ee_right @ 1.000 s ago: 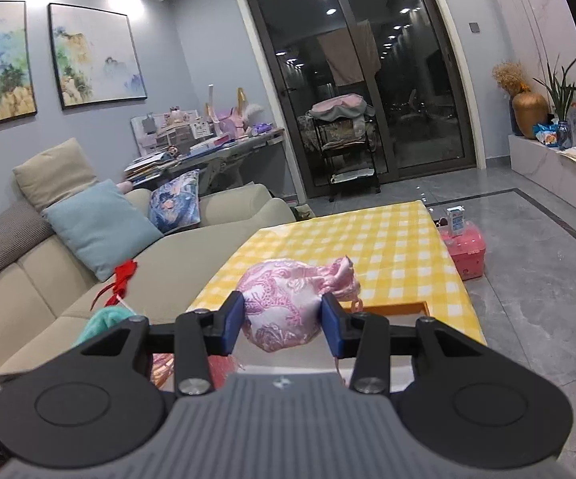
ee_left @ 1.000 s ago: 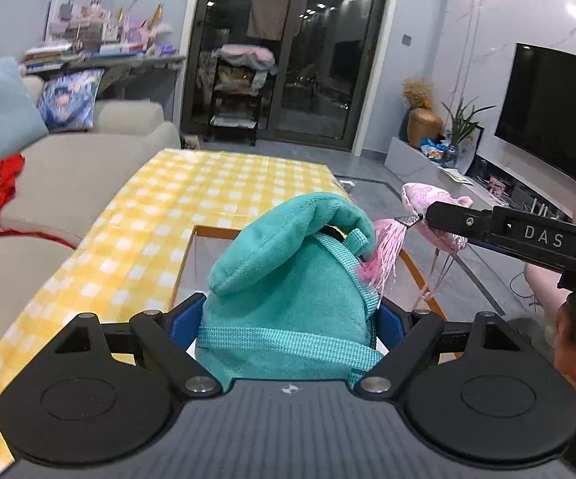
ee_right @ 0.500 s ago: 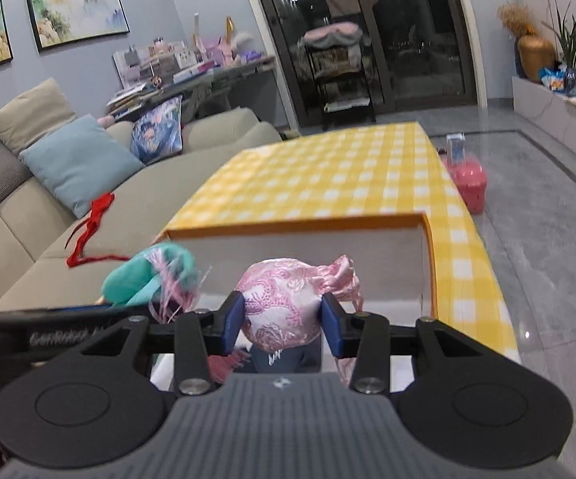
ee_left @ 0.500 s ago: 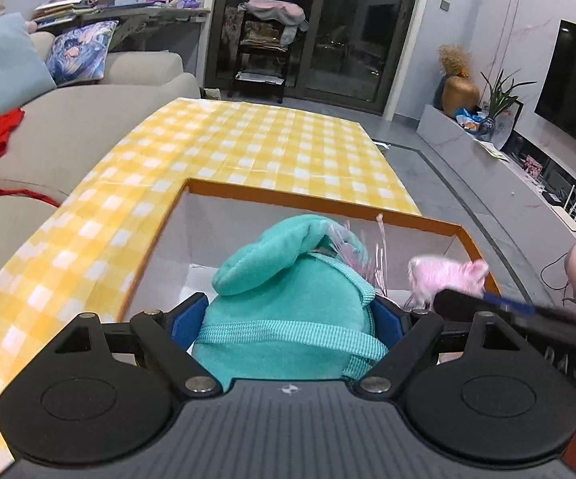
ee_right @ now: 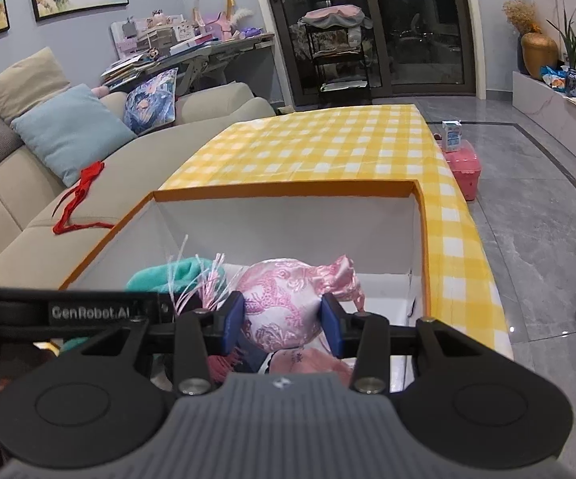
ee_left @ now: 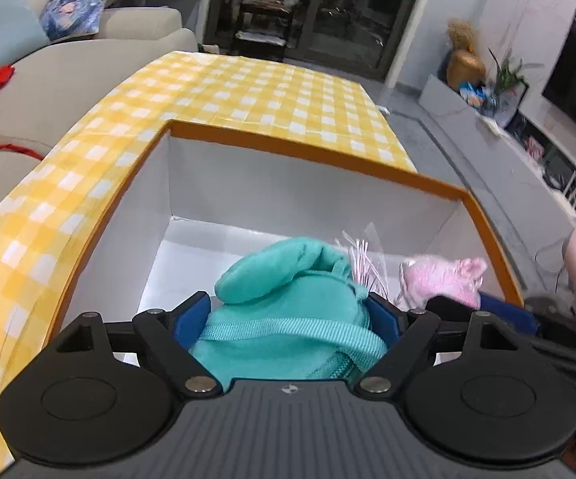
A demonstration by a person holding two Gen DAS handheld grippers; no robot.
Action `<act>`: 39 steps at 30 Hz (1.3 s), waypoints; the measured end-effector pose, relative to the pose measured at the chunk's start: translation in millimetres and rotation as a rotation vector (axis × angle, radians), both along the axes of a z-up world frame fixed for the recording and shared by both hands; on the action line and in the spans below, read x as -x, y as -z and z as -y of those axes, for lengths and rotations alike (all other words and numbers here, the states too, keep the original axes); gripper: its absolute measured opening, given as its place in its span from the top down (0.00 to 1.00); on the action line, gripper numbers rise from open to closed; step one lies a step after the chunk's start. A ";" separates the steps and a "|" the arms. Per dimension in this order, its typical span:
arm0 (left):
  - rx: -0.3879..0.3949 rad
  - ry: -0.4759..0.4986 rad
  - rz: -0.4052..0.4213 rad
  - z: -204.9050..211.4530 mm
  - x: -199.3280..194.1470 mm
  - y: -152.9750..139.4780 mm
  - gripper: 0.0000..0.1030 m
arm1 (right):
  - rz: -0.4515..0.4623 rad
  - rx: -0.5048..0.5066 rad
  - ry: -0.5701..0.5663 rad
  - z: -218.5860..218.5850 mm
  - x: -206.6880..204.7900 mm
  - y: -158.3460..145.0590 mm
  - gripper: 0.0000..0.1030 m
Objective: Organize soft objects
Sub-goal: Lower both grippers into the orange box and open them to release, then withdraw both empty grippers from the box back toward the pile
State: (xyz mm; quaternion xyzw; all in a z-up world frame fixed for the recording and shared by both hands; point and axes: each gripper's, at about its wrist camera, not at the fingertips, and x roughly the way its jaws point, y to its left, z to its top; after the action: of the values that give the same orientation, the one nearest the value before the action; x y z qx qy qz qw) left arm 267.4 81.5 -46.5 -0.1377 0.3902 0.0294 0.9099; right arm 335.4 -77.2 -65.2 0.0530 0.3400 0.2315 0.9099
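Observation:
A teal plush pouch point(ee_left: 288, 291) with a webbing strap sits squeezed between the blue pads of my left gripper point(ee_left: 288, 319), held low inside an orange-rimmed white box point(ee_left: 311, 159). My right gripper point(ee_right: 282, 321) is shut on a pink patterned satin pouch point(ee_right: 284, 307) with pink tassels point(ee_right: 204, 279), also inside the box point(ee_right: 284, 191). In the left wrist view the pink pouch point(ee_left: 443, 275) hangs just right of the teal one. The right wrist view shows the teal pouch point(ee_right: 156, 277) to the left, behind the left gripper's bar. More pink fabric point(ee_right: 311, 363) lies below the pink pouch.
The box stands on a table with a yellow checked cloth point(ee_left: 256, 88). A beige sofa point(ee_right: 24, 199) with cushions and a red ribbon point(ee_right: 78, 199) runs along the left. A pink basket point(ee_right: 463, 167) stands on the grey floor to the right.
Both grippers have come down with their pouches from above the table into the box and tilted further downward. Both grips are unchanged.

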 end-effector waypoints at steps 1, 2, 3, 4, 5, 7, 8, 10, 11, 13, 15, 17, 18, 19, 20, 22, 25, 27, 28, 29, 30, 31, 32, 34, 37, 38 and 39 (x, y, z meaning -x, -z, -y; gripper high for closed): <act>0.014 -0.015 0.005 -1.4 1.0 -0.7 0.05 | -0.001 0.003 -0.002 -0.7 0.7 0.2 0.60; 0.026 -0.030 0.006 -2.3 0.3 -1.2 0.03 | 0.000 0.005 -0.002 -1.1 1.2 0.3 0.60; 0.046 -0.036 0.011 -4.0 1.4 -2.2 0.03 | -0.002 0.007 -0.002 -1.9 1.4 0.1 0.60; 0.069 -0.034 0.019 -5.4 2.5 -3.9 0.02 | -0.003 0.007 -0.003 -2.8 1.6 -0.4 0.60; 0.095 -0.031 0.034 -6.6 3.6 -6.3 0.01 | -0.004 0.005 -0.003 -3.2 1.5 -1.0 0.60; 0.158 -0.040 0.070 -10.7 6.3 -11.7 0.00 | -0.001 0.005 -0.011 -4.1 1.8 -1.9 0.60; 0.185 -0.044 0.083 -12.2 8.1 -14.5 0.00 | 0.003 0.005 -0.015 -4.1 2.6 -2.3 0.60; 0.219 -0.041 0.104 -13.8 10.4 -19.6 0.00 | 0.007 0.010 -0.023 -3.9 3.9 -2.8 0.59; 0.225 -0.039 0.111 -14.1 12.0 -22.4 0.00 | 0.008 0.011 -0.024 -3.3 3.9 -3.1 0.59; 0.209 -0.032 0.112 -12.3 12.4 -26.9 0.00 | 0.006 0.010 -0.021 -1.2 4.4 -3.4 0.59; 0.183 -0.027 0.122 -9.7 14.5 -31.1 0.00 | 0.002 0.008 -0.014 0.8 4.0 -3.8 0.59; 0.182 -0.022 0.132 -8.7 16.1 -32.9 0.00 | -0.007 0.008 -0.009 1.4 2.7 -4.8 0.59; 0.186 -0.017 0.131 -8.4 16.5 -33.3 0.00 | -0.009 0.008 -0.009 1.3 2.7 -4.8 0.59; 0.187 -0.012 0.128 -8.5 16.9 -33.6 0.00 | -0.009 0.009 -0.010 0.6 3.1 -4.9 0.59; 0.187 -0.005 0.128 -8.0 17.3 -34.3 0.00 | -0.010 0.012 -0.014 -0.4 3.4 -5.0 0.59; 0.181 0.011 0.123 -6.8 19.6 -35.2 0.00 | -0.013 0.022 -0.019 -3.7 4.4 -4.5 0.58; 0.173 0.021 0.135 -6.1 22.0 -37.1 0.00 | -0.022 0.066 -0.020 -11.3 5.2 -3.1 0.57; 0.172 0.016 0.134 -6.5 22.0 -37.6 0.00 | -0.016 0.094 -0.019 -16.5 8.2 -1.0 0.55; 0.167 0.015 0.137 -6.4 22.2 -38.0 0.00 | -0.016 0.100 -0.028 -18.5 9.2 -0.6 0.51; 0.156 0.016 0.142 -5.5 23.1 -38.9 0.00 | -0.015 0.102 -0.034 -19.9 10.4 -0.6 0.41; 0.135 0.020 0.151 -3.7 24.3 -40.0 0.00 | -0.010 0.104 -0.039 -21.4 11.5 -1.4 0.30; 0.114 0.021 0.158 -1.7 25.3 -40.9 0.00 | -0.001 0.108 -0.042 -22.7 12.7 -2.6 0.26; 0.093 0.018 0.159 0.0 25.4 -41.4 0.00 | 0.015 0.116 -0.047 -24.3 14.4 -4.2 0.22; 0.085 0.013 0.153 0.2 24.9 -40.8 0.00 | 0.047 0.133 -0.054 -27.0 18.0 -7.0 0.11; 0.106 0.004 0.146 -2.9 24.2 -39.4 0.00 | 0.066 0.154 -0.076 -31.3 21.5 -8.6 0.04; 0.107 0.002 0.143 -3.6 24.1 -39.2 0.00 | 0.075 0.159 -0.078 -32.2 23.1 -8.6 0.03; 0.103 0.000 0.143 -4.0 24.4 -39.1 0.00 | 0.078 0.167 -0.083 -33.5 23.9 -8.6 0.03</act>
State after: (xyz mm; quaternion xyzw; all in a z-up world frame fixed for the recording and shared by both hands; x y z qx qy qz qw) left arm 243.0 85.4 -7.4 -0.1860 0.3250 -0.0007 0.9272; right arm 311.5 -43.7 -56.6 -0.0463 0.3243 0.2416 0.9134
